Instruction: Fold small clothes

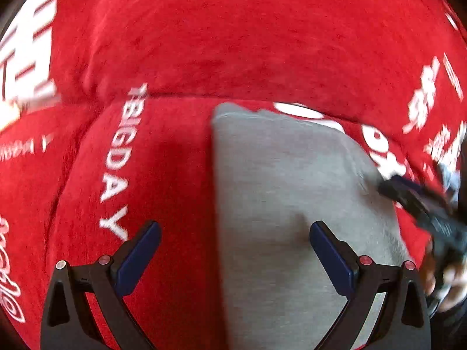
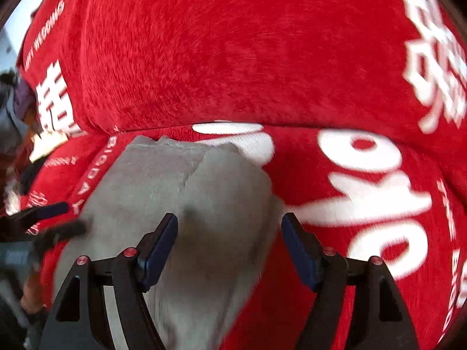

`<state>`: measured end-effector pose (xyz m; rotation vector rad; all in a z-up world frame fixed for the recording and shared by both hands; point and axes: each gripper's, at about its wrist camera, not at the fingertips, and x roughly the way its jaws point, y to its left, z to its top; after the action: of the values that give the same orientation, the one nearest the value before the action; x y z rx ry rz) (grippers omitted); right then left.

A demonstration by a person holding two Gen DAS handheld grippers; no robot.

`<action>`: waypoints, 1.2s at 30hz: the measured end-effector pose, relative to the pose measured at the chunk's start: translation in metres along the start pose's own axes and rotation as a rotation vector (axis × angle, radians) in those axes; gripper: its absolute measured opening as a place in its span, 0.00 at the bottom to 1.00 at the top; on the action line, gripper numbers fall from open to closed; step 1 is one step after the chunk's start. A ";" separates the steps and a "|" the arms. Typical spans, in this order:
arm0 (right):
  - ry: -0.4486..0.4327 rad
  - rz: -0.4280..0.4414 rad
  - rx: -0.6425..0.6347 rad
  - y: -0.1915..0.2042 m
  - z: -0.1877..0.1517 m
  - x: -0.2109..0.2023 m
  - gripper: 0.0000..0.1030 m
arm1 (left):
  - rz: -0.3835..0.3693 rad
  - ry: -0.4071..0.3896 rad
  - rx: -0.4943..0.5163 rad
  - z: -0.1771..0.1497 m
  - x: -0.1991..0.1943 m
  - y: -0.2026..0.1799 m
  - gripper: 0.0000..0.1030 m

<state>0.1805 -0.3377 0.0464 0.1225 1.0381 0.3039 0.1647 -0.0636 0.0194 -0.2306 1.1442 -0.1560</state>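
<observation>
A small grey garment [image 1: 292, 180] lies folded on a red plush cover [image 1: 233, 43] with white lettering. My left gripper [image 1: 235, 230] is open just above it, straddling its straight left edge. My right gripper [image 2: 229, 227] is open over the garment's [image 2: 186, 198] right part, where one layer overlaps another. The right gripper also shows blurred at the right edge of the left wrist view [image 1: 420, 204]. The left gripper shows blurred at the left edge of the right wrist view [image 2: 46, 218].
The red cover [image 2: 233, 43] rises in a fold or cushion behind the garment. Blurred clutter [image 2: 11, 110] sits at the far left beyond the cover's edge.
</observation>
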 end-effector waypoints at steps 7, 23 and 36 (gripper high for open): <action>0.051 0.163 0.177 -0.032 -0.038 -0.018 0.78 | -0.225 0.143 -0.094 -0.001 0.024 0.018 0.99; 0.040 0.123 0.052 0.037 -0.034 0.007 0.41 | -0.150 0.074 0.111 0.002 0.012 -0.036 0.39; -0.013 0.080 -0.001 0.089 -0.053 -0.052 0.40 | -0.112 0.025 0.141 -0.033 -0.050 -0.032 0.36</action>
<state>0.0935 -0.2716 0.0844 0.1652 1.0220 0.3762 0.1137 -0.0856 0.0589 -0.1680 1.1403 -0.3383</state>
